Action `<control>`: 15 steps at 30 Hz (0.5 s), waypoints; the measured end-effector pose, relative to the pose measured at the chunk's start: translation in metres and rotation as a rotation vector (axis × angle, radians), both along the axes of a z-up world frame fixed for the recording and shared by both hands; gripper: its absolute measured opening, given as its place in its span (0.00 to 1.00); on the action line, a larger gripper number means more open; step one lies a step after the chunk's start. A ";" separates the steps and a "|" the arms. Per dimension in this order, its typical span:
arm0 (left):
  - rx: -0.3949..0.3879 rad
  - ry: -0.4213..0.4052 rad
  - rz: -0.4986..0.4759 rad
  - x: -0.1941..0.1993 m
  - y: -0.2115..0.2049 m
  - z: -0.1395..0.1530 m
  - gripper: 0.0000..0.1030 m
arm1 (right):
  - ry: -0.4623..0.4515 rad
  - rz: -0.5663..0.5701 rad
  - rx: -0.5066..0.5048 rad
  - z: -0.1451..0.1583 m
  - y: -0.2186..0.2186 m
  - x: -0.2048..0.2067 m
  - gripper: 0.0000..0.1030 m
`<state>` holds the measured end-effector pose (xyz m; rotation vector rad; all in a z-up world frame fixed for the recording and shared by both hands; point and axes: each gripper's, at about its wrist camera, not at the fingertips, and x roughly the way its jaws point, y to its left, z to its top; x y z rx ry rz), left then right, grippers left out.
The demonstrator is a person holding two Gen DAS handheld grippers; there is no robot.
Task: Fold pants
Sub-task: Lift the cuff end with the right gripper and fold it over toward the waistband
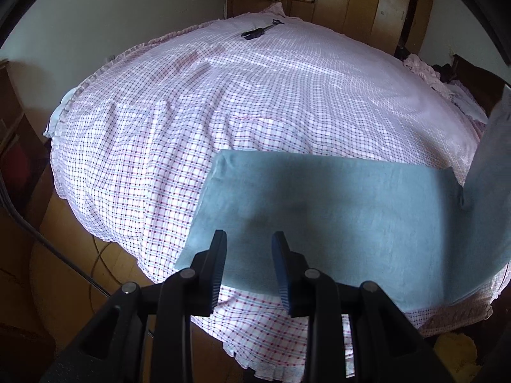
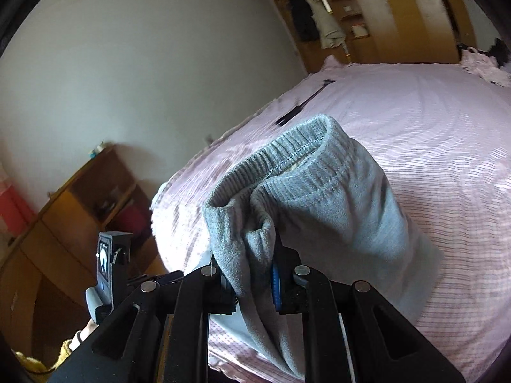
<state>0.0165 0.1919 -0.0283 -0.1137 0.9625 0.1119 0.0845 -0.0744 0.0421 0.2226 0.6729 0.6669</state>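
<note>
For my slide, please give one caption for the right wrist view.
Right gripper shut on grey pants near the ribbed waistband, lifted above the checked bed.

Grey-blue fleece pants (image 1: 335, 217): flat folded panel on bed just ahead of left gripper (image 1: 248, 239), right end lifted. Ribbed waistband (image 2: 287, 156) (gaping open) bunched between right gripper (image 2: 252, 255) fingers.

No text, label, brand, number or sign can be read in either view; the small screen on the black device (image 2: 110, 257) at the lower left is too blurred to make out.
</note>
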 end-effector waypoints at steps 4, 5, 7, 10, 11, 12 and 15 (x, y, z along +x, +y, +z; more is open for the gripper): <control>-0.020 0.002 0.011 0.001 0.010 -0.005 0.29 | 0.015 0.063 -0.025 -0.003 0.032 0.007 0.08; -0.023 0.002 0.013 0.001 0.012 -0.006 0.29 | 0.022 0.082 -0.032 -0.006 0.043 0.010 0.08; -0.029 0.002 0.016 0.002 0.016 -0.008 0.29 | 0.038 0.117 -0.048 -0.014 0.061 0.014 0.08; -0.039 -0.006 0.029 0.001 0.024 -0.011 0.29 | 0.080 0.157 -0.073 -0.031 0.086 0.022 0.08; -0.044 -0.008 0.033 0.000 0.026 -0.011 0.29 | 0.096 0.170 -0.087 -0.038 0.094 0.025 0.08; -0.049 -0.012 0.038 0.000 0.028 -0.011 0.29 | 0.112 0.181 -0.107 -0.047 0.103 0.028 0.08; -0.067 -0.018 0.053 -0.003 0.036 -0.013 0.29 | 0.148 0.205 -0.163 -0.068 0.123 0.034 0.08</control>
